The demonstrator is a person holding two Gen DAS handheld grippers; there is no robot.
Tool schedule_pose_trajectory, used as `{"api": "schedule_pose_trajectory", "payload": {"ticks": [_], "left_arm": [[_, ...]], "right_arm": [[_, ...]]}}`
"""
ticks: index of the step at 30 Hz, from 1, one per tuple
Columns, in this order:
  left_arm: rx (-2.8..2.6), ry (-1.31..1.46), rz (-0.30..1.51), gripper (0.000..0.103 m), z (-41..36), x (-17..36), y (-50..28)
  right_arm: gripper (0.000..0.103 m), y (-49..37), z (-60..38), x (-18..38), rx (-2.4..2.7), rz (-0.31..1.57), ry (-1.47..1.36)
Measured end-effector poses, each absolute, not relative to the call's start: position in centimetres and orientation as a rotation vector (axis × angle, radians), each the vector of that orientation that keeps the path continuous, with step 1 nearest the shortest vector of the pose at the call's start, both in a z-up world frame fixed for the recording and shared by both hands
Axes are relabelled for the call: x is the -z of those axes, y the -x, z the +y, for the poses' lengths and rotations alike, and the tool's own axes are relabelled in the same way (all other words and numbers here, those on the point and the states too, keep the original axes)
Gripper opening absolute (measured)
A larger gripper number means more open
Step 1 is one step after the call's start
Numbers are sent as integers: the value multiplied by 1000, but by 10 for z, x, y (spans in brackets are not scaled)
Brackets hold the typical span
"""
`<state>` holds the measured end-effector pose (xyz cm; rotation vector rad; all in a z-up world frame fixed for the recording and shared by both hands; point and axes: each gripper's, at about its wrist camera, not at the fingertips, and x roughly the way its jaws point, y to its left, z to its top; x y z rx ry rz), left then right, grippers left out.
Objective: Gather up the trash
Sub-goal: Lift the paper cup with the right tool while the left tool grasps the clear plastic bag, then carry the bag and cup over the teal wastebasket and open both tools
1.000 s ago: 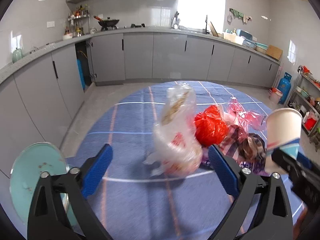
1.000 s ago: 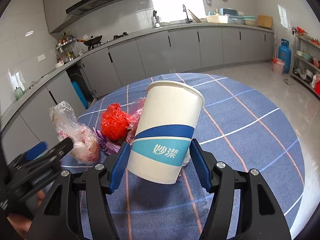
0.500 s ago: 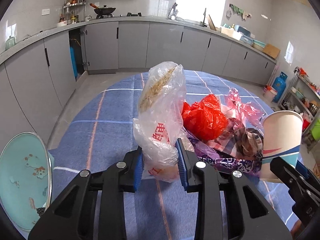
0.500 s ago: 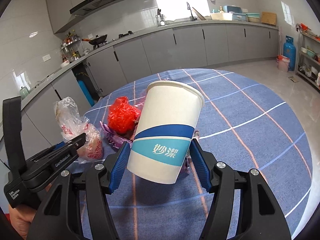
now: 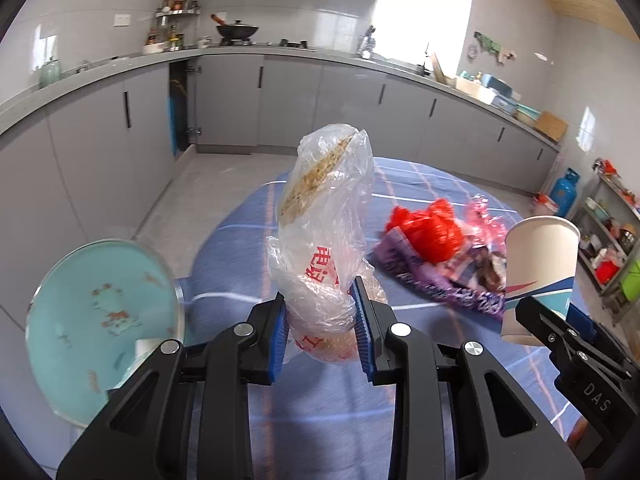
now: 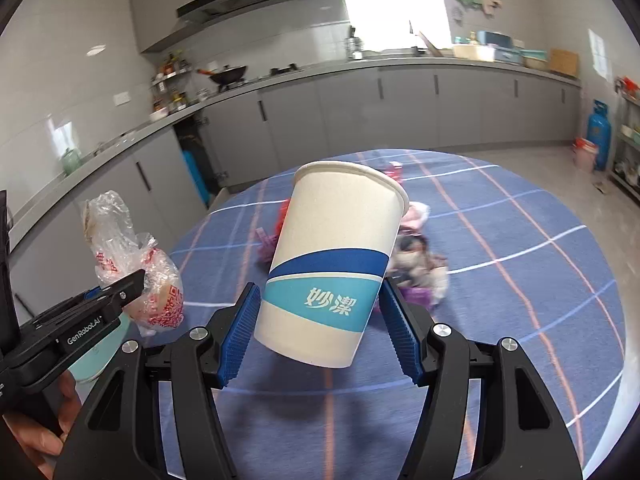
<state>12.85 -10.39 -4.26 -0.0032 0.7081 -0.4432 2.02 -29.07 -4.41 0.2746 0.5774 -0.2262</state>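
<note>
Two grippers are busy in your hands: your left gripper (image 5: pixel 320 330) has just been closing and its blue pads now pinch the clear plastic bag (image 5: pixel 326 240), which stands up between them above the blue checked tablecloth (image 5: pixel 328 420). Your right gripper (image 6: pixel 320 330) clamps the paper cup (image 6: pixel 334 264) at its lower part, tilted with the open rim away from you. Ahead of the left gripper and to its right lies the pile of red and purple wrappers (image 5: pixel 436 252), and to its left the pale blue plate (image 5: pixel 100 320).

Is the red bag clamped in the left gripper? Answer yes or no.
No: the left gripper pinches the clear plastic bag, while the red bag lies on the blue tablecloth.
</note>
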Motion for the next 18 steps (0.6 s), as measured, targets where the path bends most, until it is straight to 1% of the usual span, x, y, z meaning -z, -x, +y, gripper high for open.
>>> {"api": "schedule_pose_trajectory", "payload": {"ticks": [18], "left_arm": [[276,29,706,29,-18,44,-122]], "right_arm": [[62,-39,-210,37,73,599,-164]]}}
